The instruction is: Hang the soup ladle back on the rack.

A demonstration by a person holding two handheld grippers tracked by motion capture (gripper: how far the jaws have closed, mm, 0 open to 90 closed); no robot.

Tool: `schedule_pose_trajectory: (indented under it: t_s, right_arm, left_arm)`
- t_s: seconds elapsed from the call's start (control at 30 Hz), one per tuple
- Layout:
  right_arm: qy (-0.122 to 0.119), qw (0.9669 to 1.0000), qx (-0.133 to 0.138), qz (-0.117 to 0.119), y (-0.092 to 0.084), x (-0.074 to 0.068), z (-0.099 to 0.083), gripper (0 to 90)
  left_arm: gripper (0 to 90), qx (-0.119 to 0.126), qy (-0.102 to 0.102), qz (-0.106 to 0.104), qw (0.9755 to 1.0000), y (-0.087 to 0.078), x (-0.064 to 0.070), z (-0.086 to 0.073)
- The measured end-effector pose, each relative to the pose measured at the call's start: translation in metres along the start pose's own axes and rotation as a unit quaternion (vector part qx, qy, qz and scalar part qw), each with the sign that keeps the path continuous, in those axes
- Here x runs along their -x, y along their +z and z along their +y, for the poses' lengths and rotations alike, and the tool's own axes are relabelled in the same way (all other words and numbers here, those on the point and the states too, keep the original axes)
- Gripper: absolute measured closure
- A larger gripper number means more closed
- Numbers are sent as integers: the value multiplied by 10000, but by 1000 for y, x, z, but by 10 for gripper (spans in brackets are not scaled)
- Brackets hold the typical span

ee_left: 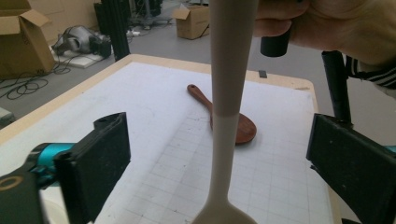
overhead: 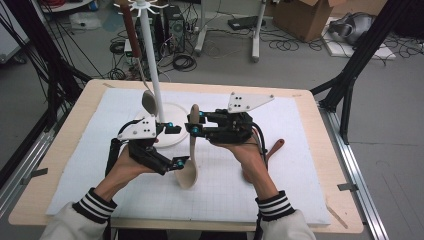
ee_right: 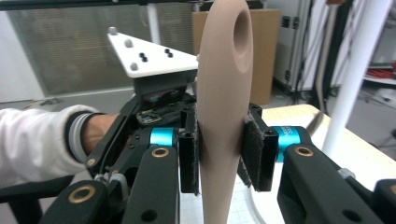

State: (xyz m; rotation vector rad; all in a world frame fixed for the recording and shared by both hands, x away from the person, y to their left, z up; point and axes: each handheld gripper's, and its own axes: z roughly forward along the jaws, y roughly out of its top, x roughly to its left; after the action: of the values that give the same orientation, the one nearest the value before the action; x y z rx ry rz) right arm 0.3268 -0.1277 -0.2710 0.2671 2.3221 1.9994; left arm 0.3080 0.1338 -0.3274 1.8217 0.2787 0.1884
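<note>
A long beige spoon [overhead: 192, 150] stands nearly upright over the white mat, bowl down. My right gripper [overhead: 194, 123] is shut on its upper handle; in the right gripper view the two pads [ee_right: 254, 151] press the handle [ee_right: 224, 93] from both sides, below the hanging hole. My left gripper [overhead: 176, 145] is lower down at the left of the spoon. Its jaws stand wide apart on either side of the handle [ee_left: 229, 93] without touching it, so the left gripper [ee_left: 224, 168] is open.
A white rack with a thin pole [overhead: 150, 60] and round base [overhead: 172, 112] stands behind the grippers; a brown-handled metal spoon [overhead: 135, 45] hangs from it. A reddish-brown wooden spoon [overhead: 274, 148] lies on the gridded mat [overhead: 300, 175] to the right. Cables and boxes cover the floor beyond.
</note>
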Motion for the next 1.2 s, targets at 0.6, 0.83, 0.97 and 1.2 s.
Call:
schedule_pose_trajectory:
  t_s: [0.6,0.83,0.97,1.2]
  right_arm:
    - [-174,9936,96,1109,12,4,5,709]
    - [-191,9910,192,1312,15,4,5,709]
    - [-215,9908,249,1313,15,5,5,709]
    - [-241,9909,214,1309,16,4,6,710]
  left_arm:
    - [65,107,171,-434,9989,-17,-1,12]
    - [148,222,193,-669,9973,-18,0,15]
    - [193,307,276,-635,9971,-17,3,17]
    - [342,443,363,-542,9969,-17,6,21]
